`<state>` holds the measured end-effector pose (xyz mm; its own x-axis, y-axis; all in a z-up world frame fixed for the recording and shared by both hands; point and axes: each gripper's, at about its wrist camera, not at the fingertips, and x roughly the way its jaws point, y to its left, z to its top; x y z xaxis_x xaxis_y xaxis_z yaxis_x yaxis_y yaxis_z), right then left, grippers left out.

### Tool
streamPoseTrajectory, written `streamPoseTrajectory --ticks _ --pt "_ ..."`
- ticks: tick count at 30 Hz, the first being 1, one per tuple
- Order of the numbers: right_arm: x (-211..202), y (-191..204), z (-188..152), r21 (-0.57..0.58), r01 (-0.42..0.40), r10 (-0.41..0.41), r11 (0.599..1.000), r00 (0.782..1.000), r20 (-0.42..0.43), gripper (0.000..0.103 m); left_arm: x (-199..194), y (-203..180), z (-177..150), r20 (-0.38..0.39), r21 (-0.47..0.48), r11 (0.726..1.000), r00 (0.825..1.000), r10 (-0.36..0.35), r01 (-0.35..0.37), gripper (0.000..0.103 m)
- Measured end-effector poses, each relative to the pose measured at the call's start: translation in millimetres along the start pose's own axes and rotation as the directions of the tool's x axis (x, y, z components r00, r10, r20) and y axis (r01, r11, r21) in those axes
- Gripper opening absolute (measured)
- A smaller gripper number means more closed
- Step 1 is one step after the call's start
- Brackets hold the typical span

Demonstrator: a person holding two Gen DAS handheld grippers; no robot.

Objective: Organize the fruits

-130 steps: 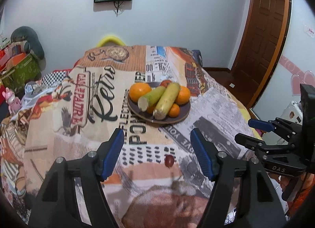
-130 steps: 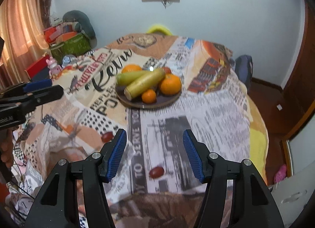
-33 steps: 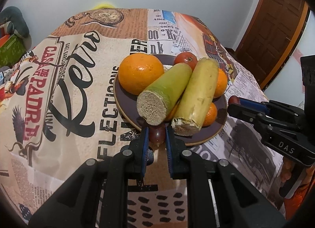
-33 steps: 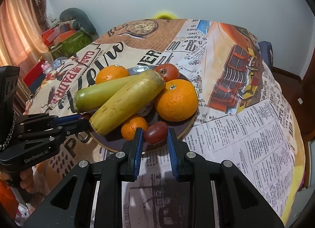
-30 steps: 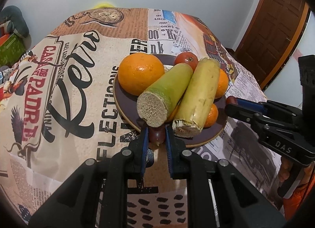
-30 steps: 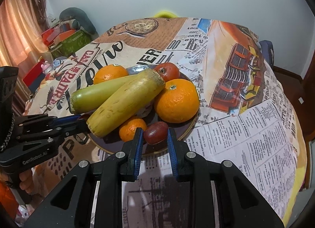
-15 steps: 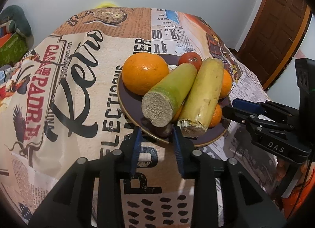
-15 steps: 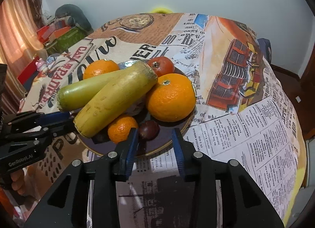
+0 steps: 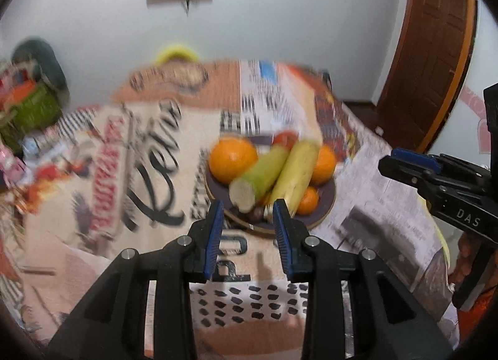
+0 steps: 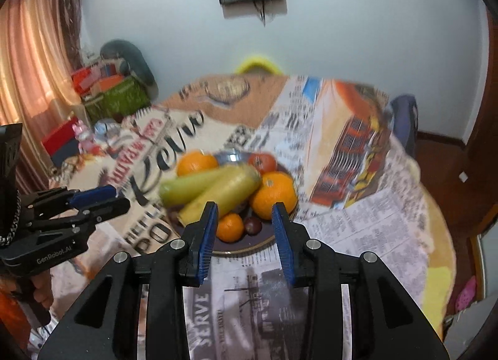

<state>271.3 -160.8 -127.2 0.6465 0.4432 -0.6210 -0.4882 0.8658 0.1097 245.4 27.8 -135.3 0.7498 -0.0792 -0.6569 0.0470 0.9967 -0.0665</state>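
Observation:
A dark plate (image 9: pixel 323 220) (image 10: pixel 249 248) holds two big oranges (image 9: pixel 232 159) (image 10: pixel 274 195), a small orange (image 10: pixel 229 227), a tomato (image 10: pixel 262 162), a green stalk piece (image 9: pixel 261 176) and a yellow one (image 9: pixel 295 170). Two small dark red fruits lie at its near rim, one (image 9: pixel 256 212) under the stalk ends, the other (image 10: pixel 252 224) beside the small orange. My left gripper (image 9: pixel 248 209) hangs open above and short of the plate, with nothing between its pads. My right gripper (image 10: pixel 244 209) is open too, equally clear of the fruit.
The round table wears a printed newspaper-style cloth (image 9: pixel 149 179). A yellow chair back (image 10: pixel 256 63) stands behind it and a blue seat (image 10: pixel 404 117) at the right. Boxes and bags (image 10: pixel 109 92) pile up at the left wall. A brown door (image 9: pixel 435 49) is at the right.
Both grippers were shut on the dark red fruits at the plate's rim. They have let go and opened, and both have drawn back and up, leaving the fruits on the plate.

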Motion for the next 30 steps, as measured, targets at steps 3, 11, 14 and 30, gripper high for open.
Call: streamPoseTrajectory --ticks 3,11,14,30 --pt "-35 9 7 -0.007 0.003 -0.003 1.000 0.997 0.077 0.033 -42 -8 11 0.099 0.015 1.000 0.995 0.013 -0.014 0.033" --pt "-127 40 14 -0.031 0.016 -0.007 0.999 0.959 0.282 0.033 -142 -23 25 0.303 0.013 1.000 0.953 0.001 -0.005 0.033" --pt "-154 51 13 -0.036 0.030 -0.016 0.999 0.936 0.352 0.033 -174 -28 24 0.358 0.018 1.000 0.934 -0.008 0.001 0.034" --pt "-195 81 -4 -0.029 0.112 -0.081 0.993 0.853 0.515 0.084 -239 -37 3 0.500 0.015 0.999 0.865 0.025 -0.037 0.088"
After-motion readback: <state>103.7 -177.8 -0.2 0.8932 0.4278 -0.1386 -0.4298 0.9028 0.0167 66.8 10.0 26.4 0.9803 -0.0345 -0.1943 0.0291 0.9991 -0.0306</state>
